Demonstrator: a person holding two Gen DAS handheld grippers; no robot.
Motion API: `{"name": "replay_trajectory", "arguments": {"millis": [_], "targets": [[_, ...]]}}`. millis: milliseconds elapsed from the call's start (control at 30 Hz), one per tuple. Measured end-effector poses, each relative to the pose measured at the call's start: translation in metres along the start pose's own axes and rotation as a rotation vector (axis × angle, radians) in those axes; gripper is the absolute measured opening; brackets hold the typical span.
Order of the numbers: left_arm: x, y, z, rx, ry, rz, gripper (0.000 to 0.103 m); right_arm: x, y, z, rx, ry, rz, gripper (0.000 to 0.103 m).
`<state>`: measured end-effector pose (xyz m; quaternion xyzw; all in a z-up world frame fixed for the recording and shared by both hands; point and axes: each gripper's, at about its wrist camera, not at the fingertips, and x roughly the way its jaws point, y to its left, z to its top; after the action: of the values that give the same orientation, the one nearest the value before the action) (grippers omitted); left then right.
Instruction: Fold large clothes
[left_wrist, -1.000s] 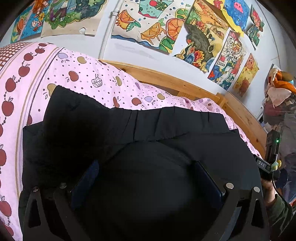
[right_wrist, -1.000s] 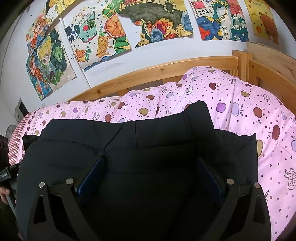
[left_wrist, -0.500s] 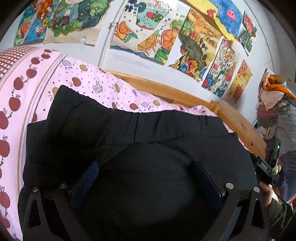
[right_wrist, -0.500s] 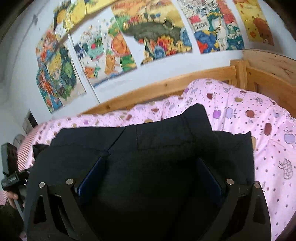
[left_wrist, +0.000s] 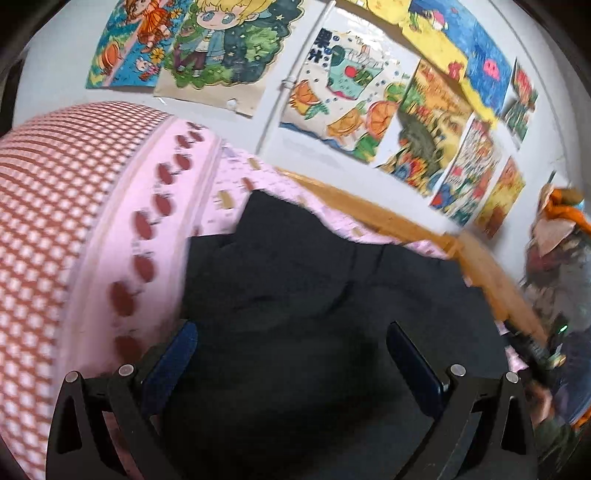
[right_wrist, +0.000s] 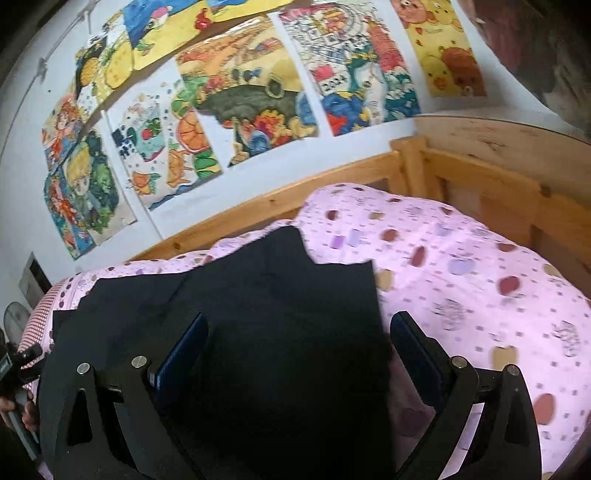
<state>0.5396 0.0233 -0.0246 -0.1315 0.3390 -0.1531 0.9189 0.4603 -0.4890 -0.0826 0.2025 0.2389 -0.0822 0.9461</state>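
Now the left gripper (left_wrist: 291, 350) hangs spread wide over the black folded garment (left_wrist: 314, 295). Right gripper (right_wrist: 299, 343) gapes too, above the pink apple-print quilt (right_wrist: 461, 266).

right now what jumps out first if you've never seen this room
The black garment spread on the pink apple-print quilt catches the eye first, dark against the pale bedding, with both open grippers, left and right, over it. Behind the wooden bed frame, bright drawings cover the white wall.
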Motion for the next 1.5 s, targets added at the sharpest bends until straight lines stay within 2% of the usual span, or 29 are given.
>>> {"name": "replay_trajectory", "arguments": {"millis": [100, 267, 400, 533, 633, 800, 967, 1100, 1167, 1267, 1333, 1500], "targets": [[0.000, 0.011, -0.004, 0.010, 0.033, 0.056, 0.103, -0.002, -0.013, 0.000, 0.028, 0.021, -0.011, 0.097], [0.005, 0.036, -0.009, -0.069, 0.079, 0.004, 0.103, 0.010, -0.029, -0.005, 0.060, 0.140, 0.022, 0.097], [0.013, 0.035, -0.013, -0.039, 0.116, -0.027, 0.103, 0.022, -0.032, -0.012, 0.043, 0.220, 0.046, 0.097], [0.028, 0.036, -0.019, -0.039, 0.163, -0.064, 0.103, 0.035, -0.034, -0.020, 0.023, 0.292, 0.079, 0.102], [0.034, 0.041, -0.022, -0.061, 0.173, -0.096, 0.103, 0.040, -0.037, -0.026, 0.044, 0.300, 0.104, 0.102], [0.040, 0.042, -0.027, -0.057, 0.178, -0.108, 0.103, 0.039, -0.037, -0.035, 0.044, 0.277, 0.137, 0.102], [0.042, 0.040, -0.031, -0.041, 0.194, -0.133, 0.103, 0.035, -0.016, -0.042, -0.064, 0.297, 0.243, 0.102], [0.043, 0.039, -0.032, -0.039, 0.196, -0.167, 0.103, 0.039, -0.019, -0.040, -0.034, 0.315, 0.288, 0.102], [0.043, 0.039, -0.033, -0.039, 0.198, -0.211, 0.103, 0.040, -0.024, -0.041, -0.008, 0.333, 0.354, 0.102], [0.048, 0.037, -0.036, -0.049, 0.230, -0.302, 0.102, 0.042, -0.018, -0.050, -0.044, 0.370, 0.434, 0.102], [0.050, 0.038, -0.037, -0.055, 0.237, -0.317, 0.102, 0.043, -0.016, -0.055, -0.058, 0.380, 0.432, 0.102], [0.056, 0.036, -0.037, -0.065, 0.258, -0.292, 0.103, 0.049, -0.018, -0.057, -0.025, 0.389, 0.414, 0.102]]}}
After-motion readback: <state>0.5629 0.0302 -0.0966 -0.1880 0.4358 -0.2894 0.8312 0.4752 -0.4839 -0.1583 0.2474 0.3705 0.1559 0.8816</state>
